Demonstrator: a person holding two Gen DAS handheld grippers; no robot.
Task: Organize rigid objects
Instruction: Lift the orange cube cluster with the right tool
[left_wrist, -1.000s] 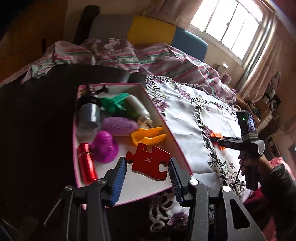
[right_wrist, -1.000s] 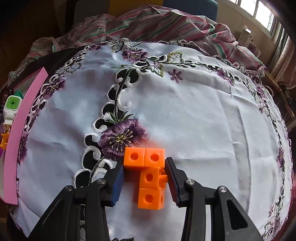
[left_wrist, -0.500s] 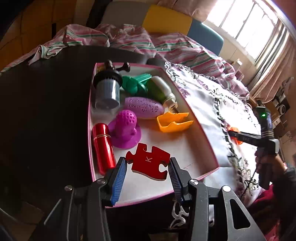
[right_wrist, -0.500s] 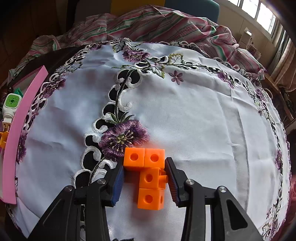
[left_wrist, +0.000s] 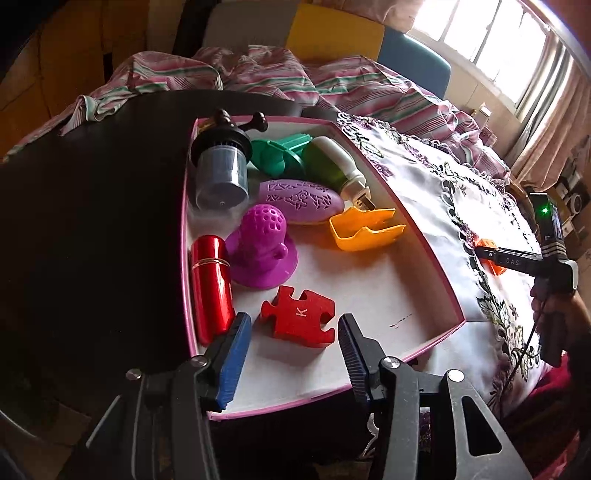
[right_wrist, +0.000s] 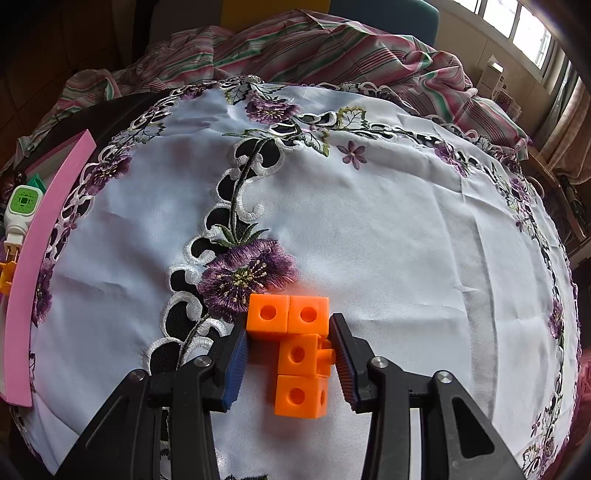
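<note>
A red puzzle piece marked K lies flat on the floor of the pink-rimmed white box. My left gripper straddles it with its jaws opening, and a gap shows at each pad. On the white embroidered cloth sits a cluster of linked orange cubes. My right gripper is shut on the cluster: one pad is on the top left cube, the other on a side peg. In the left wrist view the right gripper and the orange cubes show small at the right, held by a hand.
The box also holds a red metal cylinder, a magenta studded piece, a purple oval, a yellow clip, a green and white device and a grey cup. The box's pink edge borders the cloth's left side. A striped blanket lies behind.
The left gripper came down into the box with the red puzzle piece. The piece now rests on the floor and the pads have parted from it. The right gripper and cubes stayed still.
</note>
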